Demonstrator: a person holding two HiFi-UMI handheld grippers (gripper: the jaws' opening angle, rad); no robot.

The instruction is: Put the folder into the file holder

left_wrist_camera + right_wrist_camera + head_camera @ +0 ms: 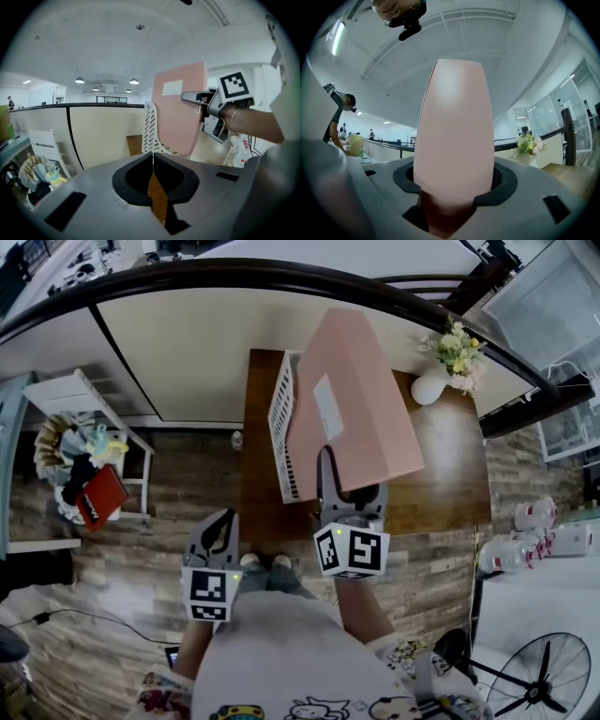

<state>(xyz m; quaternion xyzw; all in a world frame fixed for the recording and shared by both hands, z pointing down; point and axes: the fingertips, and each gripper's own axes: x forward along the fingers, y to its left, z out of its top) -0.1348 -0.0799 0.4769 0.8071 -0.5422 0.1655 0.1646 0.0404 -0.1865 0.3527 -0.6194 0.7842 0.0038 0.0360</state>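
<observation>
The left claw (223,526) is held low, short of the worktop's (441,484) near edge. Its jaws are pressed together, with nothing between them. The right claw (328,465) is raised over the near edge and is clamped on the lower edge of the pink folder (352,399), which fills the gap between its jaws. The folder is carried in the air above the worktop, tilted, and a white label (328,407) is seen on its face. Its left side lies over the white perforated holder (281,423); whether the two touch cannot be told. The holder is stood along the left edge of the worktop. A white vase (431,385) of flowers is set at the far right corner, well apart from the holder.
</observation>
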